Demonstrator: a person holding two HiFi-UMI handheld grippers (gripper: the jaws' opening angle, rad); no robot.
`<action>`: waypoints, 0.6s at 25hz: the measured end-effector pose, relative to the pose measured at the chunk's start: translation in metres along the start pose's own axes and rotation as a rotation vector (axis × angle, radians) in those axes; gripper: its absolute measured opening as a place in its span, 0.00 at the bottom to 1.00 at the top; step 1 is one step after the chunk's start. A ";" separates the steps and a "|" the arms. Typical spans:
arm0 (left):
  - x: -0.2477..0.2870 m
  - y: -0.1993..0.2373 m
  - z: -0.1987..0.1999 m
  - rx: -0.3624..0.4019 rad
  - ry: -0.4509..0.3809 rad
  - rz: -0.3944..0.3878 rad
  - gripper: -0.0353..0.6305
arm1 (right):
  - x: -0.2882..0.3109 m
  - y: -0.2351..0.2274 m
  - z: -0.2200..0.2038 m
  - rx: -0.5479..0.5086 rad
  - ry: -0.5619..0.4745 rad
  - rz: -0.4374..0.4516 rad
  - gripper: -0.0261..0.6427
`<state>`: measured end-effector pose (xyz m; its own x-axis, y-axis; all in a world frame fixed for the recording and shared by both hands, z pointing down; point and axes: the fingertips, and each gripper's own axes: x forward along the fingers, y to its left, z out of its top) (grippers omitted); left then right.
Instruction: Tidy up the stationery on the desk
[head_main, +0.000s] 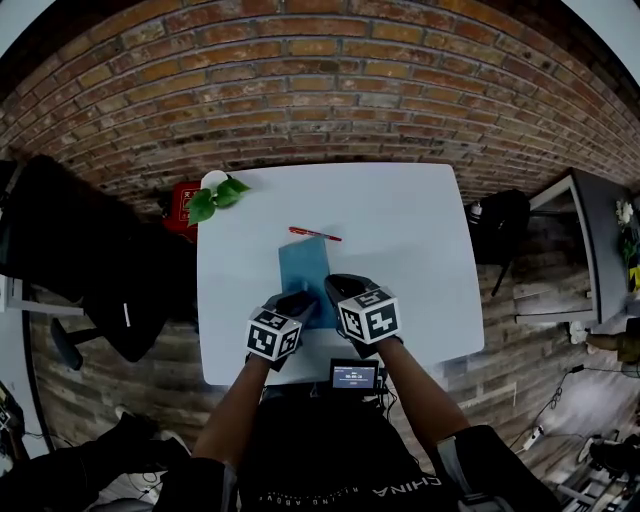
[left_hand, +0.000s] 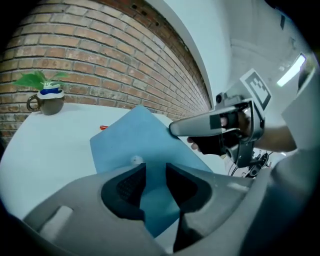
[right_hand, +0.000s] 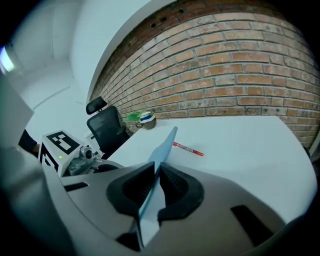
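- From the head view, the near end of the thin blue rectangular sheet (head_main: 303, 265) is hidden under both of my grippers, so I see only its far part.
- I cannot tell whether it is a single card or a thin folder.
- In the left gripper view the raised sheet covers all but a small red end of the slim red pen (head_main: 315, 234).
- I cannot tell whether the pen touches the sheet's far edge or lies just beyond it.
- The sheet sits in the middle of the white bench (head_main: 420, 250), its long axis running from me toward the brick wall.
- The pen lies crosswise to the sheet, slightly slanted.
- My right gripper (right_hand: 156, 182) is pinching the sheet, which stands edge-on between its pads, with that side lifted off the bench.
- My left gripper (left_hand: 150, 182) is spread; a corner of the sheet lies face-on in the gap, and neither pad presses it.
- A green-leaved plant in a brown mug (head_main: 215, 195) stands at the far left corner, well apart from the sheet.
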<state>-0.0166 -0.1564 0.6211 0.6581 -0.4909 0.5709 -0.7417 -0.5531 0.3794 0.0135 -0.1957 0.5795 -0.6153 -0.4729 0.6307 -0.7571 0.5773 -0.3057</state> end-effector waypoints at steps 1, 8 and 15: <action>-0.001 -0.002 0.002 -0.013 -0.010 -0.012 0.23 | 0.000 0.001 0.001 -0.002 -0.001 0.005 0.11; -0.011 -0.021 0.022 -0.075 -0.077 -0.103 0.33 | 0.000 0.012 0.009 -0.006 -0.019 0.039 0.10; -0.017 -0.034 0.031 -0.094 -0.083 -0.165 0.46 | 0.001 0.028 0.017 0.012 -0.040 0.096 0.09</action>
<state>0.0015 -0.1502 0.5760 0.7774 -0.4547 0.4347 -0.6290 -0.5676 0.5312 -0.0122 -0.1912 0.5590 -0.6935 -0.4419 0.5691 -0.6964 0.6138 -0.3719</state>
